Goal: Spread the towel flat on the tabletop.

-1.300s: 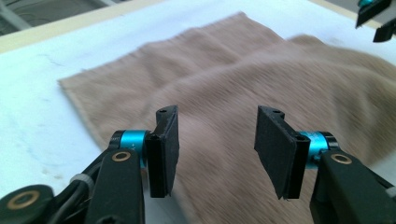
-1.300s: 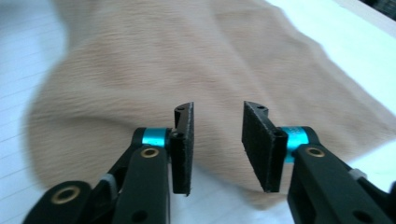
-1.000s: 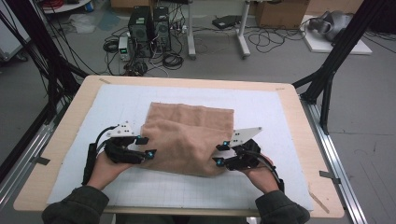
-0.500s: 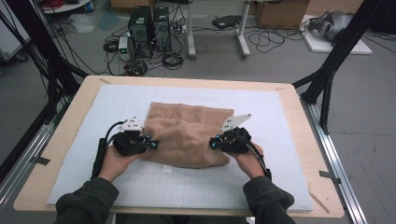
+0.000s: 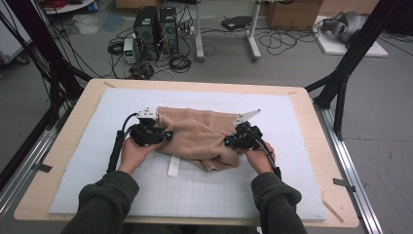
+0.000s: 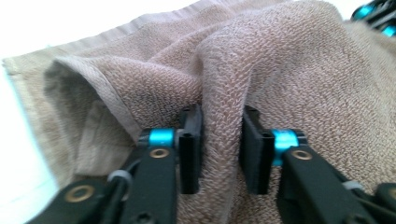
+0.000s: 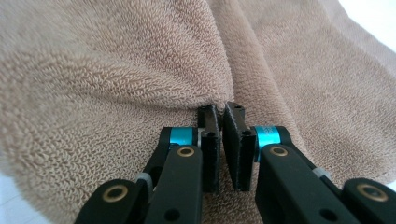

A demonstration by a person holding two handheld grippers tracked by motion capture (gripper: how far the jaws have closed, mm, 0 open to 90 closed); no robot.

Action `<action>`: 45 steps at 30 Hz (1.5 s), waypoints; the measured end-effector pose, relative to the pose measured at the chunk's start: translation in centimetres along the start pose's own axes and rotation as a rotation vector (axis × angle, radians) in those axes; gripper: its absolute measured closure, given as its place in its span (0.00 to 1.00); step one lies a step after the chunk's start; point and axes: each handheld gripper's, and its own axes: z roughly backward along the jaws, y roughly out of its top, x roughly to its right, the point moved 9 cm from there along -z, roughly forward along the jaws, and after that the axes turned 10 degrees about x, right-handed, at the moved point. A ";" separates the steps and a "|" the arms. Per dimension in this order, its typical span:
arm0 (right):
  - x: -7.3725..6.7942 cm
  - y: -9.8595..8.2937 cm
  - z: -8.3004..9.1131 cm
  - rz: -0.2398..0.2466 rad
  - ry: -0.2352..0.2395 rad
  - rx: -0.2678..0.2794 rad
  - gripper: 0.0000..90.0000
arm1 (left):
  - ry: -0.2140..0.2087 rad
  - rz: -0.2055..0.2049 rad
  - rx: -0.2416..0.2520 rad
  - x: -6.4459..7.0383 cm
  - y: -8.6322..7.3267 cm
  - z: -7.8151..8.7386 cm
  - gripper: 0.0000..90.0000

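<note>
I have a tan towel (image 5: 202,136) lying crumpled on the white mat (image 5: 292,161), nearer the mat's far edge than its near edge. My left gripper (image 5: 155,135) sits at the towel's left side, and my right gripper (image 5: 234,141) at its right side, with the towel bunched between them.

In the left gripper view, the left gripper (image 6: 219,149) has a thick raised fold of towel (image 6: 289,70) between its jaws, which stand a moderate way apart and press on the fold from both sides. A hemmed edge curls open just left of that fold.

In the right gripper view, the right gripper (image 7: 222,144) has its jaws nearly closed, pinching a thin fold of towel (image 7: 116,93).

Bare mat lies open on all sides of the towel, widest toward me. A small white strip (image 5: 174,166) lies on the mat just off the towel's near edge.
</note>
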 end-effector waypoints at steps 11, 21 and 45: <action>-2.1 0.3 4.0 0.029 0.018 0.088 0.76 | -0.012 -0.056 0.070 0.5 0.7 5.5 0.60; -5.6 0.1 5.8 0.094 0.085 0.130 0.69 | -0.100 -0.097 0.042 3.3 -2.3 6.6 0.60; -7.7 -2.1 2.1 0.166 0.150 0.026 0.91 | -0.076 -0.184 -0.081 4.4 -4.6 2.6 0.86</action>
